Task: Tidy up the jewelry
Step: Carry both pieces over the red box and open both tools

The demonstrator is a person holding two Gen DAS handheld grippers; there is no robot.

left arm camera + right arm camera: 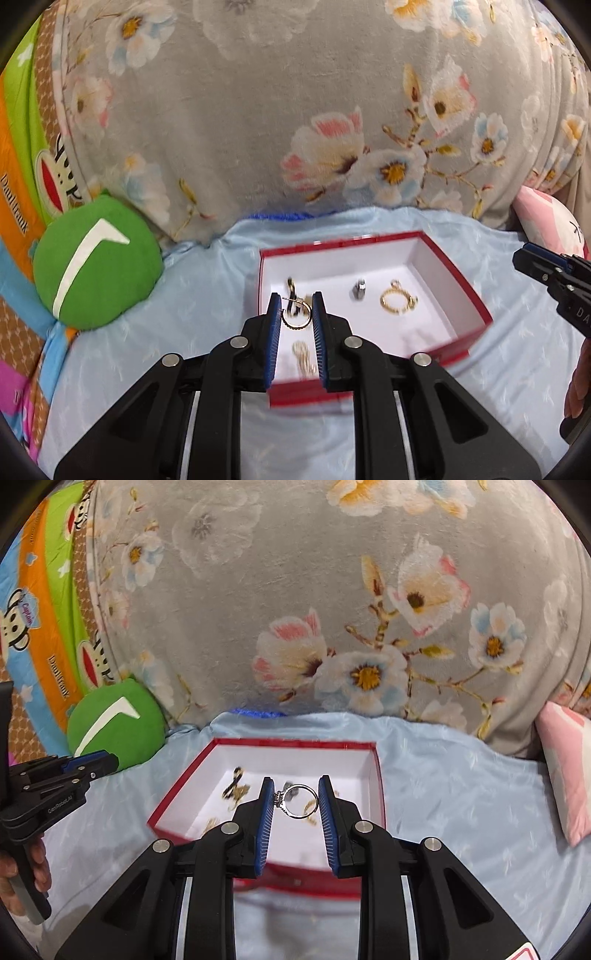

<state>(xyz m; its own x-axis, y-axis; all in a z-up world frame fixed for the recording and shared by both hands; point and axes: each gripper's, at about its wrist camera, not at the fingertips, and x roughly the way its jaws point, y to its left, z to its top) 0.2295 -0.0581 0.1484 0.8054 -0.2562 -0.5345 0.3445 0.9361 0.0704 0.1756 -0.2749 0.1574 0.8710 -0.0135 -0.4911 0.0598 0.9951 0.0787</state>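
Note:
A red box (456, 275) with a white inside lies open on the light blue sheet. In it are a black and gold piece (291, 286), a small silver piece (358, 290), a gold ring-shaped piece (397, 301) and a pale beaded strand (304, 360). Above the box's near left, my left gripper (296, 301) is shut on a gold hoop earring (295, 325). My right gripper (296, 781) hangs over the same box (295, 743), shut on a silver ring (300, 816) with a stone setting. Each gripper shows at the edge of the other's view, the right gripper (546, 273) and the left gripper (92, 764).
A round green cushion (96, 262) sits left of the box. A grey floral blanket (295, 110) rises behind it, and a pink pillow (569, 771) lies at the right. The light blue sheet (461, 812) spreads around the box. A hand (22, 867) grips the left tool's handle.

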